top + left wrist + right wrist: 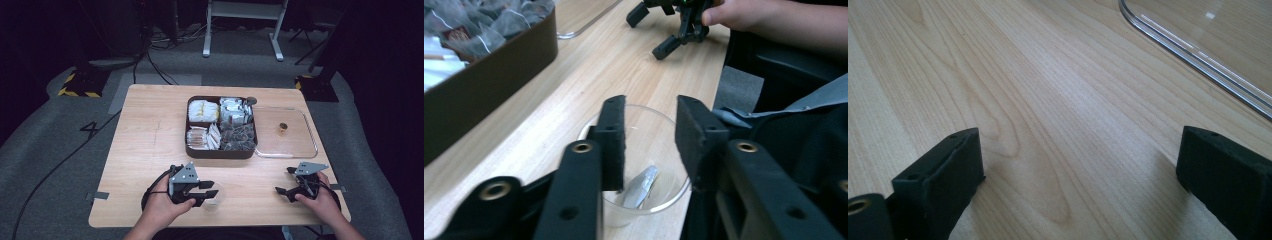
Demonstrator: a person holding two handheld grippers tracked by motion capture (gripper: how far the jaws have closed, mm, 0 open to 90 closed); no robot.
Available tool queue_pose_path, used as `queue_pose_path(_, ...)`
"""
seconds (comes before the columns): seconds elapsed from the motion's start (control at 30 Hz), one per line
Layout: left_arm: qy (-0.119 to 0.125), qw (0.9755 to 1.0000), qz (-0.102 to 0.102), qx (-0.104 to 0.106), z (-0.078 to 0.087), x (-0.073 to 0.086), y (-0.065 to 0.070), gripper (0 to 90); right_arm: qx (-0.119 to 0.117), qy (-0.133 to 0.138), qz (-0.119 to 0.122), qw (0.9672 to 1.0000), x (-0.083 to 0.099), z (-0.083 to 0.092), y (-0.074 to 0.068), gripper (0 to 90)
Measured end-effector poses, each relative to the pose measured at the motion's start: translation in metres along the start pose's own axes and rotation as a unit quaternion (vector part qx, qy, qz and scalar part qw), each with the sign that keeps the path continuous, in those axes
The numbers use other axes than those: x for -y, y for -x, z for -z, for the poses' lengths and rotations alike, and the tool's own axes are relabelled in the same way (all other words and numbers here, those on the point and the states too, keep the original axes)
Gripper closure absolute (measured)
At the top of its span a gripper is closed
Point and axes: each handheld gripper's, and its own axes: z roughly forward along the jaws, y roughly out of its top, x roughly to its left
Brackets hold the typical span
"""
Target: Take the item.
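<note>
I have the left gripper (650,145) poised over the clear plastic cup (659,150) near the front edge of the table (150,150), its jaws partly apart with nothing pressed between them. A small silvery sachet (641,186) lies inside the cup, slanting against the wall with its long axis running from the cup floor up toward the rim, directly below and between my jaws. In the high view the cup (216,196) sits just ahead of the left gripper (210,189), which points toward the right side of the table. The right gripper (285,181) stands well apart, at the table's right front corner; its jaws are spread wide over bare wood, close to the rim of the transparent lid (1198,55), and empty. The brown compartment box (220,150) of tea bags and sachets lies farther back, toward the middle of the table, with the lid (287,132) beside it on the right. So the left hand is far the nearer to the cup, and I judge any next move on the cup falls to it, straight down
</note>
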Motion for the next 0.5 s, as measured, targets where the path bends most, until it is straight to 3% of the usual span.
queue_pose_path(0.27, 0.014, 0.9985, -0.005, -0.054, 0.013, -0.006, -0.007, 49.0, 0.0, 0.0, 0.001, 1.0, 0.0, 0.0, 0.001, 4.9)
queue_pose_path(0.4, 0.006, 0.9953, -0.006, -0.096, 0.025, -0.006, -0.016, 44.8, 0.001, 0.0, 0.0, 1.0, -0.001, -0.001, 0.001, 4.9)
queue_pose_path(0.5, 0.002, 0.9921, 0.006, -0.125, 0.034, -0.003, -0.024, 44.1, 0.0, 0.0, -0.001, 1.0, -0.001, -0.001, 0.001, 4.9)
